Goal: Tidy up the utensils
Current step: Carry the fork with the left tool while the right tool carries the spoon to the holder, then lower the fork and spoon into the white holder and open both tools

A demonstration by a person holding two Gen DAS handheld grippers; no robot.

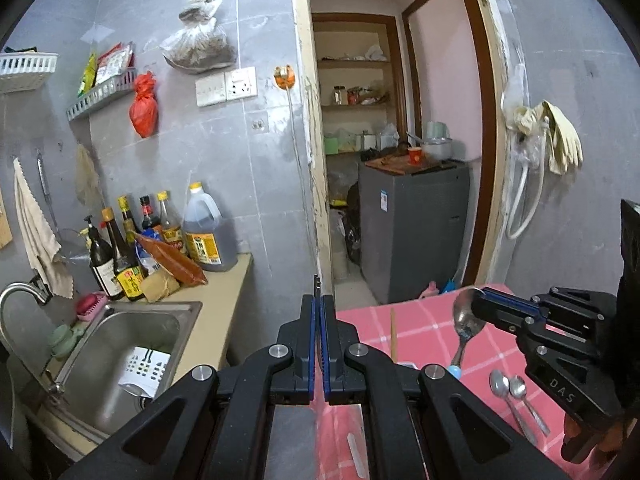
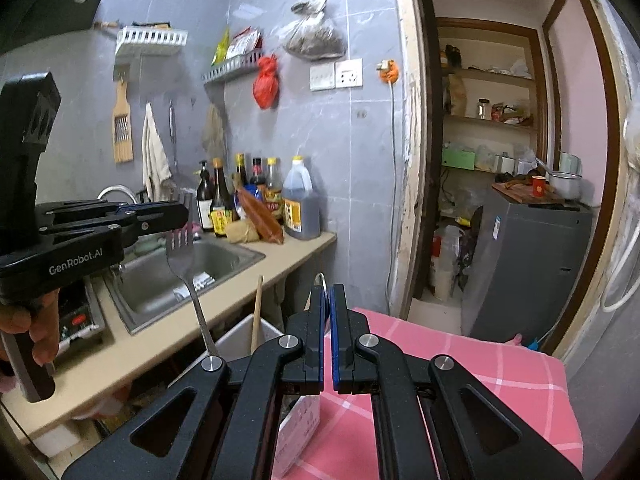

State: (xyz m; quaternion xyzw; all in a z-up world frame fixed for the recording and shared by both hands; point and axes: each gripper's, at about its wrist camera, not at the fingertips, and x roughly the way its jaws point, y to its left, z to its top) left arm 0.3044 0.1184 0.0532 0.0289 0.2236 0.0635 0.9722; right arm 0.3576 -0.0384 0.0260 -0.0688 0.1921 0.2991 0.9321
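Left tongs (image 1: 320, 300) clamped shut on the tines of a steel fork (image 2: 185, 268); its handle hangs down over the edge of the beige tabletop (image 2: 168, 344). Right tongs (image 2: 329, 300) shut on the bowl of a steel spoon with a pale blue handle end (image 1: 464, 328), which dangles above the pink checked tablecloth (image 1: 420, 328). Two small steel spoons (image 1: 516, 400) lie side by side on the cloth, near the right tongs. A thin wooden stick (image 1: 393, 334), probably a chopstick, stands upright in a white container (image 2: 240, 340) between the beige tabletop and the cloth. Stainless sink (image 1: 132, 344) is set into the beige tabletop, with a white perforated piece in the basin; a chrome tap (image 1: 20, 296) stands at its left. Row of dark sauce bottles and an oil jug (image 1: 206, 232) stands against the grey tiled wall (image 1: 256, 208). Wall carries white slotted racks, a red bag (image 1: 143, 106), a clear bag and a socket plate. An open doorway leads to a back room with brown shelves and a grey appliance (image 1: 412, 224).
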